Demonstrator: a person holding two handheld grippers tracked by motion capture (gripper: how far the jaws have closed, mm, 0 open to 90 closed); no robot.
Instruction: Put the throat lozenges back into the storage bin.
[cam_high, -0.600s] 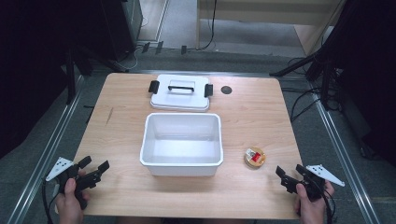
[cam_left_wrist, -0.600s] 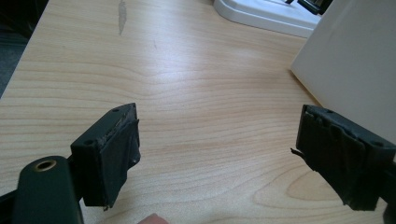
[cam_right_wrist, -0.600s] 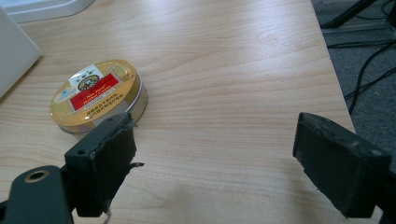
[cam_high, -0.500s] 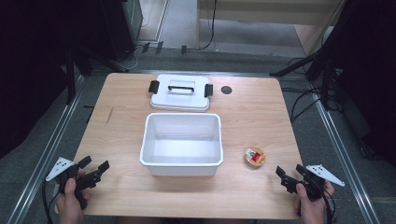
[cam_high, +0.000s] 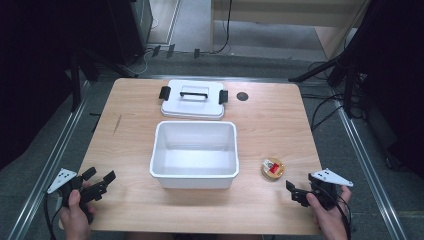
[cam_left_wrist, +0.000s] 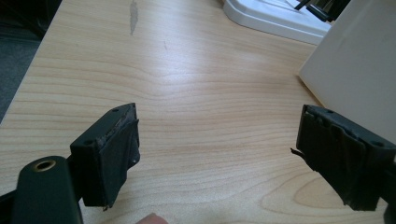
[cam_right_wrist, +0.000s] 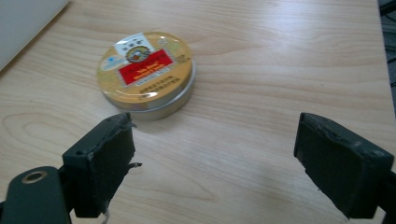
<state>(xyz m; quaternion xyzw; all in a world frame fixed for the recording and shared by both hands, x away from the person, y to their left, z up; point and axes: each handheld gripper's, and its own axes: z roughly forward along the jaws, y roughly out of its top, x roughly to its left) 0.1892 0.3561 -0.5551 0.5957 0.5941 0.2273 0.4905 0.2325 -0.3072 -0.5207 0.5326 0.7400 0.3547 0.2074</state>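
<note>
- The left gripper is held near the tabletop's front left corner, jaws spread wide, nothing between them.
- The right gripper is held at the front right, jaws likewise apart and empty.
- A round yellow tin lies just ahead of it, beside the open white box.
- The box's lid rests behind the box.

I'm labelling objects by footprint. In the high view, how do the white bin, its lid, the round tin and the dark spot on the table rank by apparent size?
Largest to smallest:
1. white bin
2. lid, farther from the camera, so the gap is unsure
3. round tin
4. dark spot
</note>
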